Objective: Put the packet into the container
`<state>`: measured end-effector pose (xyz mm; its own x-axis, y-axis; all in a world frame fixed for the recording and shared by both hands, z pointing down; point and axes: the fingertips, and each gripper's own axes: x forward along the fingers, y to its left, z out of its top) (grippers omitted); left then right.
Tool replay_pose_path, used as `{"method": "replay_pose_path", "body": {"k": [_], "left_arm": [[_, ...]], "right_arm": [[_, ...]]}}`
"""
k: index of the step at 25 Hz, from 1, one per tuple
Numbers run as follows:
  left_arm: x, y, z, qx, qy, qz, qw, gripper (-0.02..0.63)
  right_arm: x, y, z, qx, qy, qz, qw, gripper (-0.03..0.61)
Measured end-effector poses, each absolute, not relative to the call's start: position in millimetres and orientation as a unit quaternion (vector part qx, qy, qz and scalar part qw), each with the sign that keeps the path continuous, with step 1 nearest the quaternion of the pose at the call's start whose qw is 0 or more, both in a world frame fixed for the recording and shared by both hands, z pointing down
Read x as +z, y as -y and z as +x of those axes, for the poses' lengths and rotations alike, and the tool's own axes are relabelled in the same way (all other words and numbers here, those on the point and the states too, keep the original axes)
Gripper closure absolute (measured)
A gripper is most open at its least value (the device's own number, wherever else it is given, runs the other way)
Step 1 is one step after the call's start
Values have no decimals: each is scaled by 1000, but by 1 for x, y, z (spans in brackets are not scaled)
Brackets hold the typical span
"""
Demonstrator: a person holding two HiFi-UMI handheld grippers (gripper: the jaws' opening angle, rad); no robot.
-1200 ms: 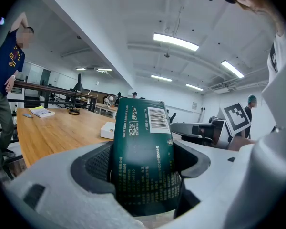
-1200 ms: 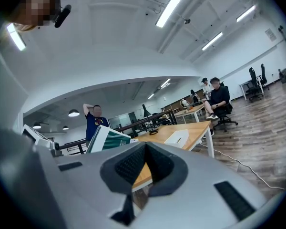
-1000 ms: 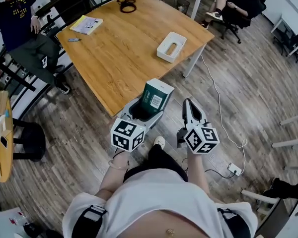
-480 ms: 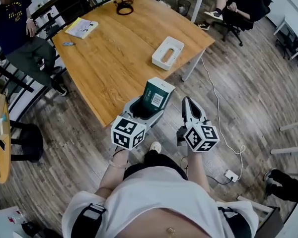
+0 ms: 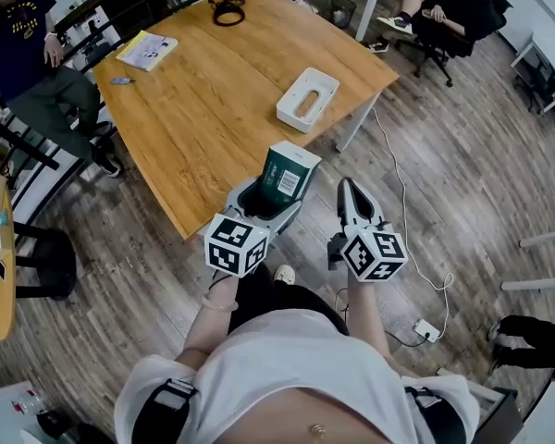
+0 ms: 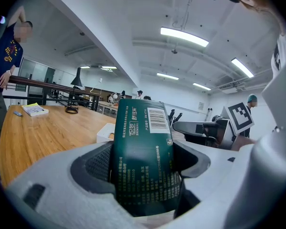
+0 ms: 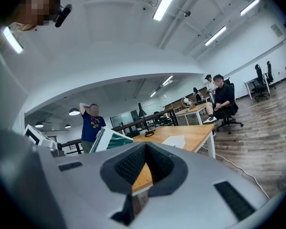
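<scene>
green packet point(image 5: 288, 168) stands pinched between the left gripper point(image 5: 269, 205) jaws; right gripper point(image 5: 348, 187) pressed together, empty.

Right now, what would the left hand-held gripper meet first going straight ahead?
Likely the white container on the wooden table; the left hand-held gripper, holding the packet, points roughly at it. Depth unclear.

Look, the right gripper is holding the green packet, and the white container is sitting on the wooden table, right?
Not quite. The left gripper is holding the green packet; the left gripper view shows it clamped between the jaws. The right gripper holds nothing. The white container is sitting on the wooden table, just as you said.
</scene>
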<state>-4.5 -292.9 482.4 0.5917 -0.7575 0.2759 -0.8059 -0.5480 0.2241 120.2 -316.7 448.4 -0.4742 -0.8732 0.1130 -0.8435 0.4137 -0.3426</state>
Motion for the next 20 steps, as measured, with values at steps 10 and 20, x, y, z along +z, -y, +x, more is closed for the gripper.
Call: {"method": "replay_pose_path", "body": {"k": [10, 20], "left_arm": [[486, 302, -3, 78, 449, 873, 174, 231], [487, 345, 5, 77, 442, 876, 176, 230]], "right_arm": [[457, 321, 126, -193, -834, -515, 46, 566], [466, 360, 132, -200, -827, -524, 42, 566]]}}
